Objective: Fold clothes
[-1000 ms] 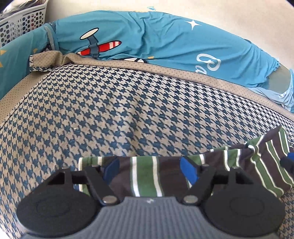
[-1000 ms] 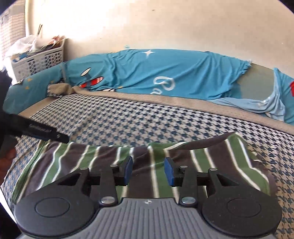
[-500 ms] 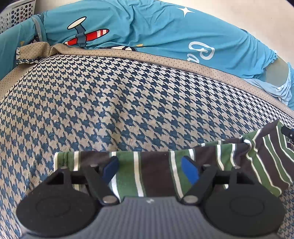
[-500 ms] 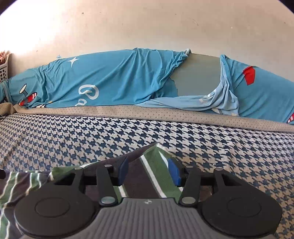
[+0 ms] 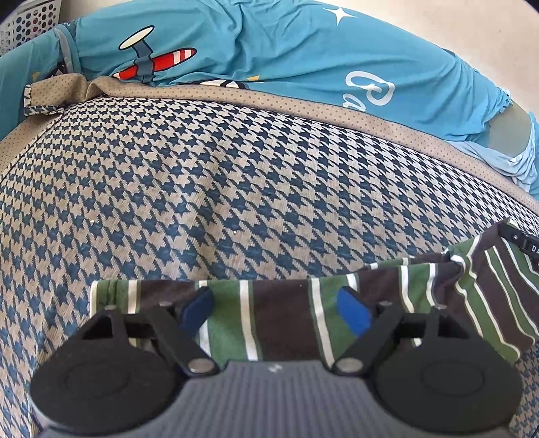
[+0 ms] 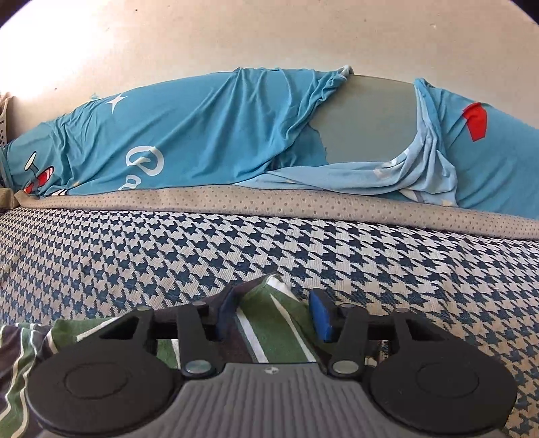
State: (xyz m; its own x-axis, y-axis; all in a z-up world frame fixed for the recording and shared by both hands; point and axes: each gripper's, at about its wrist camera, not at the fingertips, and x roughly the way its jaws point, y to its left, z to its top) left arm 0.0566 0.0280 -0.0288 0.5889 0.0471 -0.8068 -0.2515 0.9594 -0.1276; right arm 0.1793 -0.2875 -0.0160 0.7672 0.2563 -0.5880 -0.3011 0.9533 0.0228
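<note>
A green, brown and white striped garment (image 5: 283, 323) lies stretched sideways on the houndstooth blanket (image 5: 202, 168). My left gripper (image 5: 276, 306) hovers over its left part. Its jaws are opening, the cloth lies under them, and the blue pads (image 5: 353, 316) do not press it. My right gripper (image 6: 273, 313) is over the garment's (image 6: 279, 337) pointed right corner. Its jaws are closing with that corner between the pads (image 6: 320, 316), which still stand apart from the cloth. A black piece of the right gripper (image 5: 518, 237) shows at the right edge of the left wrist view.
A blue cover with an aeroplane print (image 5: 269, 50) is bunched along the far side against the wall (image 6: 269, 33), with a grey cushion (image 6: 367, 118) showing through. A white perforated basket (image 5: 27, 23) stands at the far left. The blanket's dotted beige border (image 6: 269, 202) runs across.
My right gripper slid right along the garment from its middle to the right corner. My left gripper stayed over the left part and its jaws widened a little.
</note>
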